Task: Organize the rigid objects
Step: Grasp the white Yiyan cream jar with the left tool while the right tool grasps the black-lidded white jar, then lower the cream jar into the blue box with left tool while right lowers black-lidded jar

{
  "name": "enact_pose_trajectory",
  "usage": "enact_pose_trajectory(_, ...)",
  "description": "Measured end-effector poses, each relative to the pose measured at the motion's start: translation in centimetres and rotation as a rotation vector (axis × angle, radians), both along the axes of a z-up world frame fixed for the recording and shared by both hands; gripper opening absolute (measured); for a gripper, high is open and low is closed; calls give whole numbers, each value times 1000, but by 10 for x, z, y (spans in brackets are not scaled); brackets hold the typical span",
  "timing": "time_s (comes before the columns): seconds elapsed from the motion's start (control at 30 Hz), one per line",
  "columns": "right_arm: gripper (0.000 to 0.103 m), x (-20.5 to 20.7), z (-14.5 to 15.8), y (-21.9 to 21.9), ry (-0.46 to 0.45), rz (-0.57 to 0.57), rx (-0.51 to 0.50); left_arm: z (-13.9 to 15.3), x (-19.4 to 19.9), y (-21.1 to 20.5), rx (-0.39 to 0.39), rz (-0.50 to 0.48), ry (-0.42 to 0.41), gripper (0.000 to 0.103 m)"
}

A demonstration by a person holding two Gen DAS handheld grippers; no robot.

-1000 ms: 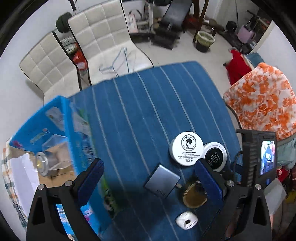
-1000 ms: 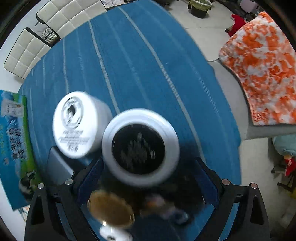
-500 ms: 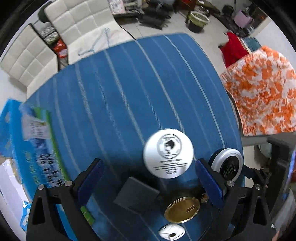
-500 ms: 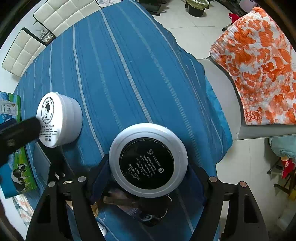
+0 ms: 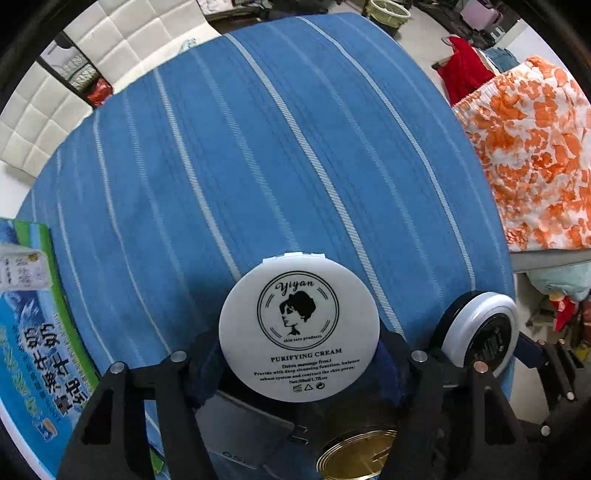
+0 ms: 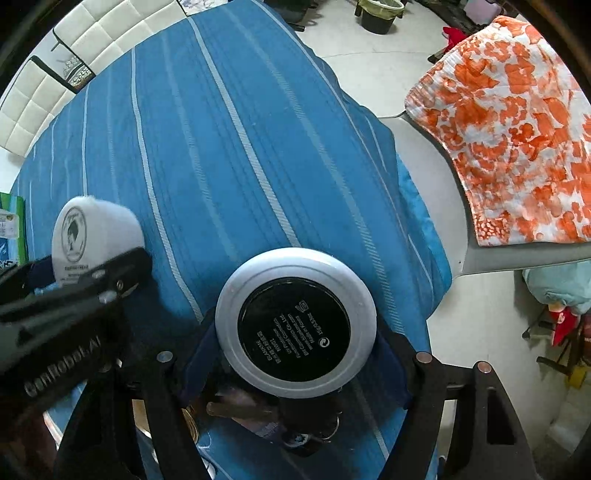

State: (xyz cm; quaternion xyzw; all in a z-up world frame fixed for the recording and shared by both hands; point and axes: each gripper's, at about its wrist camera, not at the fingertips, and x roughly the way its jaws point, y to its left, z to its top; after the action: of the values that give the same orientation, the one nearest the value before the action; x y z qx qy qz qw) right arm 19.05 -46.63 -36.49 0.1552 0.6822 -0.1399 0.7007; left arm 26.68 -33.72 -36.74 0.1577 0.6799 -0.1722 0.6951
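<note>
My left gripper (image 5: 299,360) is shut on a white "Purifying Cream" jar (image 5: 299,326) above the blue striped tablecloth (image 5: 258,155). My right gripper (image 6: 295,360) is shut on a silver-rimmed jar with a black label (image 6: 295,325); that jar also shows at the right of the left wrist view (image 5: 480,338). The white jar and the left gripper appear at the left of the right wrist view (image 6: 88,232). Below the white jar lie a grey flat case (image 5: 247,432) and a gold-lidded tin (image 5: 354,458).
A blue and green printed box (image 5: 33,332) stands at the table's left edge. A chair draped in orange-and-white cloth (image 6: 509,140) stands to the right. White padded chairs (image 5: 122,33) stand beyond the far edge. The table's right edge (image 6: 424,229) drops to the floor.
My left gripper has closed in on the white jar and shut on it. My right gripper keeps its hold on the silver-rimmed jar, which now sits a little higher over the table.
</note>
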Motion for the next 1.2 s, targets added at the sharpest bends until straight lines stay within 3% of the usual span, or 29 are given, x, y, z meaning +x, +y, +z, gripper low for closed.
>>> enact_pose_trajectory(0.33,77,-8,24,11,-54,21,-31,36,-9,27,-26,30,-94,66)
enact_pose_trajectory(0.67,77,-21,102,53,-172,123,-25,107,-31,75,-133,124,-185,66)
enact_pose_trajectory(0.83,77,-29,160,101,-252,182,-31,154,-38,112,-171,150,-254,66)
enact_pose_trajectory(1.03,77,-37,227,184,-348,251,-33,210,-52,194,-208,210,-326,66)
enact_pose_trajectory(1.2,77,-38,263,254,-402,312,-23,242,-65,263,-198,267,-380,66)
